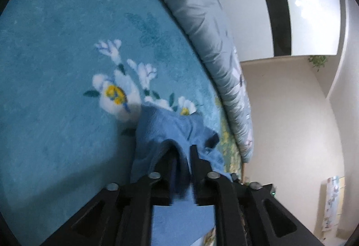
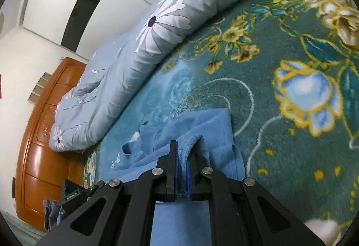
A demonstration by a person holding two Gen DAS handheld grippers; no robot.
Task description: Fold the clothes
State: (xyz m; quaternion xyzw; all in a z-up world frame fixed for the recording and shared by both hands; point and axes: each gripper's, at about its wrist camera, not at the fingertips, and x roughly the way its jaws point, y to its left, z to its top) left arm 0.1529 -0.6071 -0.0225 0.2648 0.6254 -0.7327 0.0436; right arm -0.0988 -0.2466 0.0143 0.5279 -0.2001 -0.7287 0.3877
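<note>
A blue fleecy garment [image 1: 170, 131] lies bunched on the teal flowered blanket [image 1: 56, 66]. In the left wrist view my left gripper [image 1: 182, 154] has its jaws slightly apart. A fold of the garment drapes over one finger and hangs loosely in the gap, not pinched. In the right wrist view my right gripper [image 2: 186, 151] is shut on an edge of the same blue garment [image 2: 202, 125], and cloth bulges up between its fingers. The rest of the garment trails back under both grippers.
A rolled pale blue duvet with daisy print [image 2: 157, 33] runs along the far side of the blanket [image 2: 269, 66]. A brown wooden headboard [image 2: 42, 133] stands at the left. White wardrobe panels with a black stripe [image 1: 276, 10] stand behind the bed.
</note>
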